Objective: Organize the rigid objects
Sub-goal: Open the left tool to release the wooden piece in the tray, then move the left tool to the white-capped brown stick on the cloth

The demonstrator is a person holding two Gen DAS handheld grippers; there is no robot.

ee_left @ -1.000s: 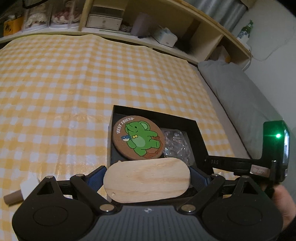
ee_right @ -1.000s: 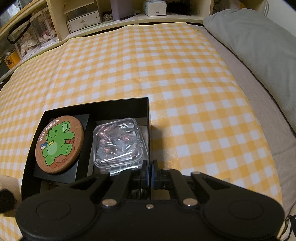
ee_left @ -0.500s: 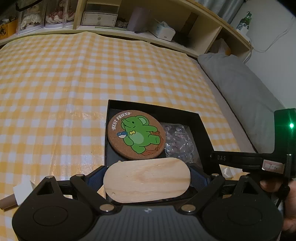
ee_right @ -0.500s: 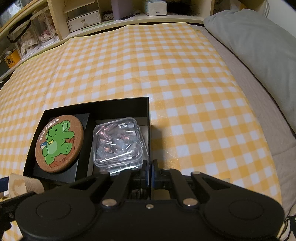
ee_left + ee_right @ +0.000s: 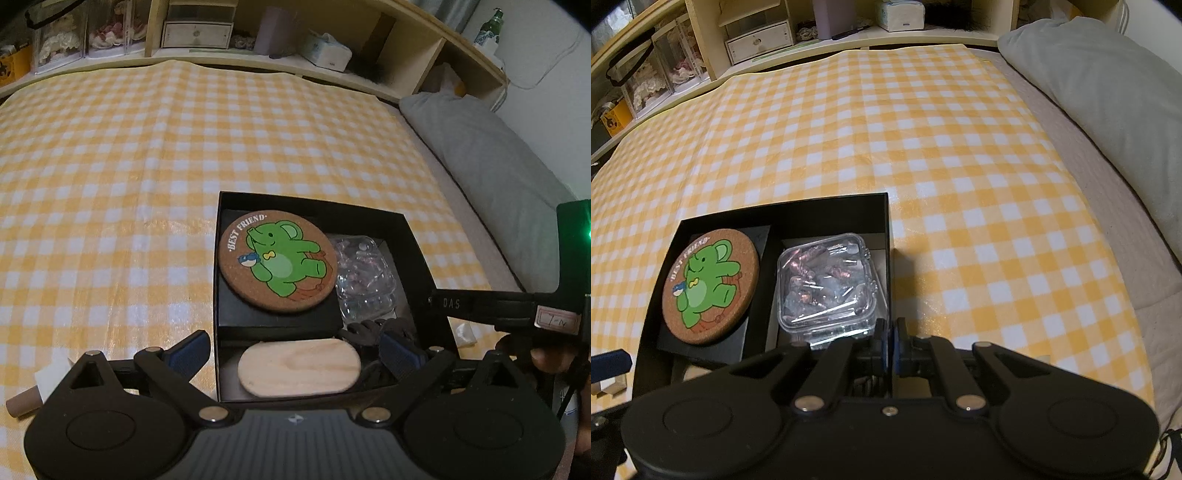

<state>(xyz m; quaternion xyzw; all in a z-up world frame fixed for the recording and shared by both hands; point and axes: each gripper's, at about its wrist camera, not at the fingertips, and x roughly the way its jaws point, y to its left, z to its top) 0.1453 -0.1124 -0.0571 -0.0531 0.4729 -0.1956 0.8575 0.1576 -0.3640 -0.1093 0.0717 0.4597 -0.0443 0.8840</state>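
So at the left edge of the yellow checked cloth (image 5: 147, 155) there was a small cardboard tube with a white scrap (image 5: 27, 397), right down by the near edge, poking out beside the left gripper (image 5: 295, 356). That gripper had its blue-padded fingers (image 5: 188, 354) spread wide. One pad sat outside the black box's left wall, the other inside it, and neither was touching the oval wooden piece (image 5: 299, 371) lying flat between them, on the box floor at the near wall.

The black box (image 5: 413, 236) sat toward the near right part of the cloth. In its left half was a round cork coaster with a green elephant and "BEST FRIEND" on it (image 5: 277, 262), resting on a black insert and tipped a bit. Just right of it was a clear plastic case full of small pinkish bits (image 5: 827, 280), in the right half of the box. Something dark and crumpled (image 5: 373, 328) lay just near of that case; couldn't tell what it was.

The right gripper (image 5: 888, 343) had its pads pressed together right at the box's right wall, near corner. Whether it was actually pinching that wall, I couldn't tell.

Off the right edge of the cloth lay a grey pillow (image 5: 1108, 96).
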